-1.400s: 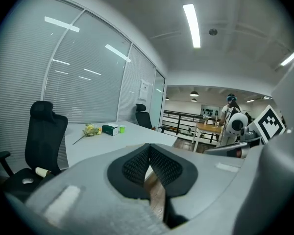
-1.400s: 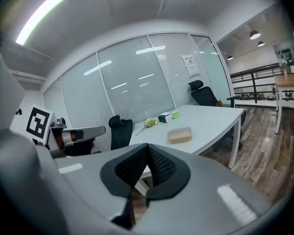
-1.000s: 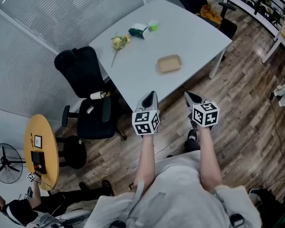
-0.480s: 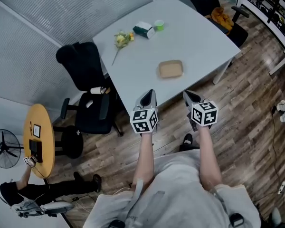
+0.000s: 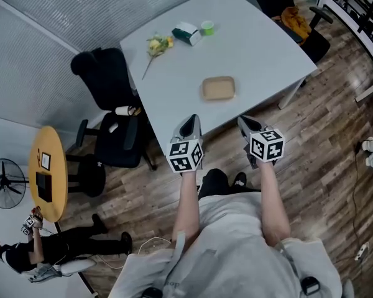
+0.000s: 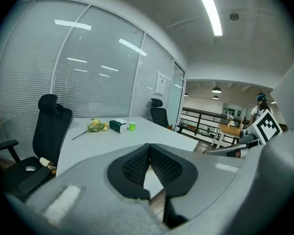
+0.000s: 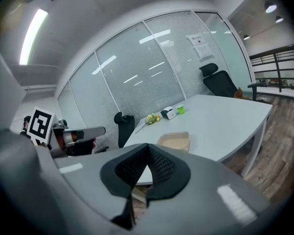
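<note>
Both grippers have come closer to the white desk (image 5: 261,48). In the head view the tips of the left gripper (image 5: 189,121) and the right gripper (image 5: 245,124) now overlap its near edge, where 1 second ago they hung short of it over the wooden floor. The tan shallow rectangular tray (image 5: 218,88) lies ahead of the jaws, between the 2 grippers' lines and apart from both. By my judgement it is nearer to reach, yet nothing is touched.

In the right gripper view the tray (image 7: 174,141) looks larger than 1.4 seconds ago and sits just above the right gripper (image 7: 147,147). The jaws have not changed: the right pair, and the left gripper (image 6: 148,148) in its own view, are closed tip to tip on nothing.

Far beyond the jaws, leftward, lie a yellow stemmed flower (image 5: 154,45), a green-and-white box (image 5: 185,33) and a small green cup (image 5: 206,26).
</note>
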`<state>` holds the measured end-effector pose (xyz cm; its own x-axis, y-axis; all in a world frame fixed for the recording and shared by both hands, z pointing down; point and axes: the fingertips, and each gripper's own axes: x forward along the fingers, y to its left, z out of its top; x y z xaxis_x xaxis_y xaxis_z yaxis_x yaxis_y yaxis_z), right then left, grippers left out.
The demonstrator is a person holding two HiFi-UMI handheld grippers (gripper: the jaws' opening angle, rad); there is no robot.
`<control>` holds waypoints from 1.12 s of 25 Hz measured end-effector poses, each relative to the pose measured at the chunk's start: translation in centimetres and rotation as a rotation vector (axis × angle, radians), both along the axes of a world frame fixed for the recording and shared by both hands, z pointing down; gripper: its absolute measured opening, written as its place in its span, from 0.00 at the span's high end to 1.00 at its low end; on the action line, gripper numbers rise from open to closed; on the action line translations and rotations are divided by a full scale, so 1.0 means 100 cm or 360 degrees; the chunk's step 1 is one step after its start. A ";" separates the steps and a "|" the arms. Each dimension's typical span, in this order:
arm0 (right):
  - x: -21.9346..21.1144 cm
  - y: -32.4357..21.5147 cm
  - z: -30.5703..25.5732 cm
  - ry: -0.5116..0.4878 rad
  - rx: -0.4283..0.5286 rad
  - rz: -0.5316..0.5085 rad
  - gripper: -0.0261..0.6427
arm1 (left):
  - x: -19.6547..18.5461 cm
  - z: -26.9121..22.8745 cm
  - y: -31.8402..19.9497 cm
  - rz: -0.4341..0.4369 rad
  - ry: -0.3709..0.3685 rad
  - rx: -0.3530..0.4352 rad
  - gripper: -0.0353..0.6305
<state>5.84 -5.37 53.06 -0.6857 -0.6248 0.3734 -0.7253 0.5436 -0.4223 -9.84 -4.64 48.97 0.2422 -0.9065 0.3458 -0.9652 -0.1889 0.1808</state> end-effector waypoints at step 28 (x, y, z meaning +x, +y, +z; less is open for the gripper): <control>-0.026 -0.154 0.049 0.0157 -0.0121 0.0059 0.96 | -0.032 0.053 -0.168 0.0013 0.0093 -0.0158 0.94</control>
<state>3.21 -20.78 58.00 -0.6202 -0.6164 0.4851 -0.7844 0.4850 -0.3867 -13.01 -21.44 54.26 0.2716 -0.8665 0.4188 -0.9511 -0.1750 0.2546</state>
